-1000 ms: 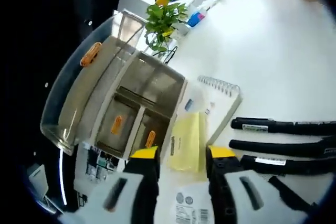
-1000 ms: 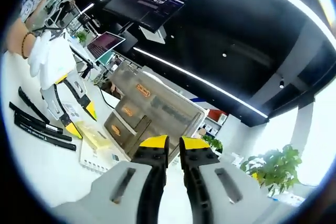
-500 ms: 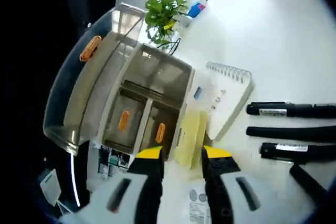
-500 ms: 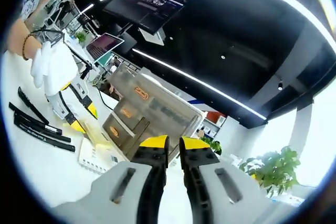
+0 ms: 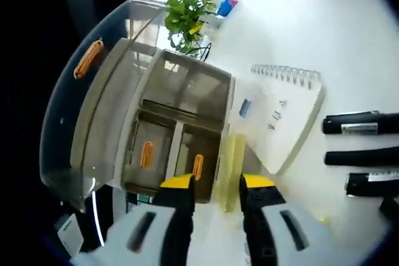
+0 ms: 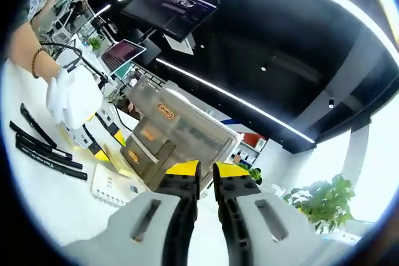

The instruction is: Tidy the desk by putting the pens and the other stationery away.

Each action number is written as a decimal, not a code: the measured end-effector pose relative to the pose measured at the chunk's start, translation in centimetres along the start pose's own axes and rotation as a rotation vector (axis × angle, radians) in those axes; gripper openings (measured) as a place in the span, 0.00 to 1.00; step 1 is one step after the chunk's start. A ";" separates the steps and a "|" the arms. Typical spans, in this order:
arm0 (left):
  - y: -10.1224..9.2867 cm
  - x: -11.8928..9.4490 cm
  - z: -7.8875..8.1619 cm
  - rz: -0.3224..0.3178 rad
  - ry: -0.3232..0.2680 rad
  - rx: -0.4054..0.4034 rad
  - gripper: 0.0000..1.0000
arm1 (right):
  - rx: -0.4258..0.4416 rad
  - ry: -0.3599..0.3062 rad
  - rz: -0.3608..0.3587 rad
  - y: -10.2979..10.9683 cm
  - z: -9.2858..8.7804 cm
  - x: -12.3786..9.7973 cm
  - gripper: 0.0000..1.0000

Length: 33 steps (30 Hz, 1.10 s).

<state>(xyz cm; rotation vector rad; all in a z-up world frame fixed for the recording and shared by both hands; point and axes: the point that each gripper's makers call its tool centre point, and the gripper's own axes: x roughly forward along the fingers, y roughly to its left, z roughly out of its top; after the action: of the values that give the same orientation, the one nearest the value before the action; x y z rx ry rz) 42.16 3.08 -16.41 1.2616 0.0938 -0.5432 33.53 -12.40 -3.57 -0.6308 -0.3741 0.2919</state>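
Note:
My left gripper (image 5: 217, 182) is shut on a yellow sticky note pad (image 5: 229, 154), which stands edge-on between the jaws, right in front of the grey drawer organizer (image 5: 168, 123) with orange handles. A white spiral notebook (image 5: 287, 116) lies to the pad's right, and three black pens (image 5: 361, 123) lie beyond it. My right gripper (image 6: 207, 172) is held up and away, shut with nothing in it. From there the organizer (image 6: 168, 135), the notebook (image 6: 112, 185), the pens (image 6: 43, 154) and a white-gloved hand (image 6: 72, 98) on the left gripper are in sight.
A potted plant (image 5: 187, 20) stands behind the organizer, with small bottles beside it. A second plant (image 6: 321, 200) is at the right of the right gripper view. A laptop (image 6: 124, 54) and cables sit at the desk's far side. White desk stretches around the notebook.
The left jaws have narrowed onto the sticky pad, which went from lying flat to edge-on, and that camera has moved closer to the organizer. The right gripper has stayed still.

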 end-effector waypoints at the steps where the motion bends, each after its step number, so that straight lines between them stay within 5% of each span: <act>1: 0.1 0.3 -0.1 0.003 0.001 0.000 0.28 | -0.001 0.000 -0.001 0.0 0.0 0.0 0.12; 7: 1.4 1.2 0.0 0.070 -0.013 0.024 0.26 | 0.074 -0.021 0.007 -0.1 -0.2 0.0 0.12; 9: 1.3 1.2 -0.1 0.064 -0.022 0.027 0.24 | 0.065 0.007 -0.003 -0.6 -0.8 0.0 0.12; 11: 0.2 1.5 -0.5 0.016 -0.018 -0.095 0.14 | 0.057 0.002 -0.017 -0.9 -0.7 -0.1 0.12; 14: 0.3 1.6 -0.6 0.019 -0.016 0.006 0.12 | 0.069 -0.010 -0.029 -1.3 -0.5 -0.2 0.12; 17: -0.1 1.3 -0.7 0.032 0.003 -0.110 0.10 | 0.076 0.000 -0.030 -1.4 -0.8 -0.1 0.12; 18: 0.1 1.2 -0.3 0.031 -0.028 -0.047 0.09 | 0.081 0.004 -0.028 -1.4 -0.9 -0.1 0.12; 20: 0.0 0.9 0.0 0.014 -0.048 -0.105 0.09 | 0.091 0.007 -0.027 -1.4 -1.1 -0.1 0.12; 23: 0.2 0.0 0.5 0.012 -0.077 -0.175 0.09 | 0.102 0.012 -0.029 -1.5 -1.3 0.0 0.12; 30: -0.8 -3.9 2.8 -0.011 -0.218 -0.169 0.09 | 0.081 0.025 -0.043 -1.8 -1.6 0.0 0.12; 33: -0.3 -5.7 3.0 -0.002 -0.218 -0.212 0.09 | 0.095 0.029 -0.051 -2.2 -1.9 -0.1 0.12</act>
<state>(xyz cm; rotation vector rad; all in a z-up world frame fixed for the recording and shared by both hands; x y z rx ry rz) 36.35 2.17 -13.63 0.9907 -0.0296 -0.6516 34.62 -15.13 -3.61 -0.5313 -0.3459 0.2500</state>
